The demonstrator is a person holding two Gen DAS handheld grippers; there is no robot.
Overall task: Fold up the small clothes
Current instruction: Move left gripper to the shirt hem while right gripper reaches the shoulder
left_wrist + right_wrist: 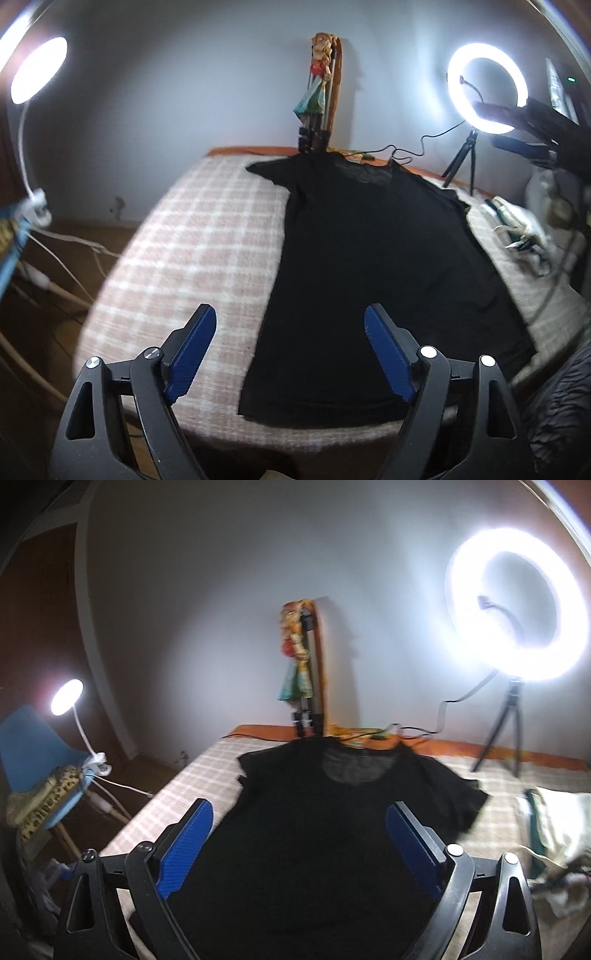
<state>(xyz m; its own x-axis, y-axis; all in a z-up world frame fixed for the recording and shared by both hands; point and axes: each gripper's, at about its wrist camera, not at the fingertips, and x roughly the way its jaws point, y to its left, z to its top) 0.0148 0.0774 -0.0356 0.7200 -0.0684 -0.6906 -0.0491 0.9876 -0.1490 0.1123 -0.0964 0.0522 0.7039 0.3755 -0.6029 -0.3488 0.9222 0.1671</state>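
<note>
A black shirt [369,266] lies flat on the checked bed [192,229], filling the middle of both views, neck at the top. The left gripper [290,350] and right gripper [299,838] hang over it, jaws wide apart and holding nothing. I think each should pinch one side edge, then lift together so the fold stays straight.

One black T-shirt [369,266], two tongs [290,354] [299,843], two lamps [487,88] [38,70], one figurine [318,85].
</note>
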